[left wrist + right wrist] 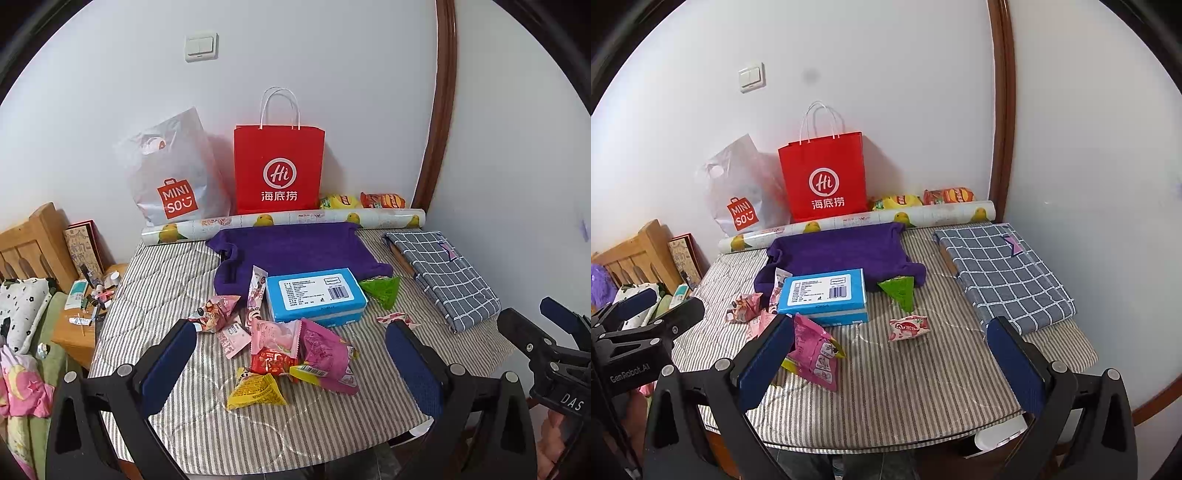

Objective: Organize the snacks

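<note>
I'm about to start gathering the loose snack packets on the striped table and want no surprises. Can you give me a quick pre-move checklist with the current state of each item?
1. Left gripper open and holding nothing: ok.
2. Right gripper open and holding nothing: ok.
3. Snack pile in front of the left gripper, with the large pink packet on top and unobstructed: ok.
4. Small red-and-white packet lies apart from the other items, easy to pick singly: ok.
5. Green triangular packet free of the purple cloth: not ok, it rests against the cloth's edge.
6. Red paper bag open at the top to receive snacks: cannot tell.
</note>
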Tool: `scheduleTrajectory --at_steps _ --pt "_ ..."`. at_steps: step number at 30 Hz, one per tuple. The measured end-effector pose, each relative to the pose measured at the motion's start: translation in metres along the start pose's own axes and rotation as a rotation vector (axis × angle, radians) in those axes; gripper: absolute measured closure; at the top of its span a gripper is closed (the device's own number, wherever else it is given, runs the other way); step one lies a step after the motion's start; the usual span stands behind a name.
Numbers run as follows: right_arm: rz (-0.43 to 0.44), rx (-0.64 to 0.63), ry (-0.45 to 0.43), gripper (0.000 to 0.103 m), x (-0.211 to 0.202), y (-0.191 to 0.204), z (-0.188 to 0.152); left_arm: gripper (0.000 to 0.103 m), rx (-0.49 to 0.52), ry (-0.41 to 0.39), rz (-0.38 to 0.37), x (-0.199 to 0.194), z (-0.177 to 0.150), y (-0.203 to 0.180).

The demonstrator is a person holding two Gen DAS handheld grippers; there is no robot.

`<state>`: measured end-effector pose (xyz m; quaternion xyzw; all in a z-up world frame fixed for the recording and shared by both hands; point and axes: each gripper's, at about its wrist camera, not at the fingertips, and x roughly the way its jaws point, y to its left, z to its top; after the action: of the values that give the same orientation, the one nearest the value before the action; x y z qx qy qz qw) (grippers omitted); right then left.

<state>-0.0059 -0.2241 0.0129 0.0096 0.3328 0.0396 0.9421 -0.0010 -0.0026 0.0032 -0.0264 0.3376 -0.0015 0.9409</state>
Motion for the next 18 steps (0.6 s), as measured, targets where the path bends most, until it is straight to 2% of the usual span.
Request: scheduleTrajectory --at_steps 18 --pt "0.003 -0.003 -0.012 0.0 -0.0026 0.0025 -0.0029 0.0 -0.001 -0.002 0.001 -0.002 0.0011 0.0003"
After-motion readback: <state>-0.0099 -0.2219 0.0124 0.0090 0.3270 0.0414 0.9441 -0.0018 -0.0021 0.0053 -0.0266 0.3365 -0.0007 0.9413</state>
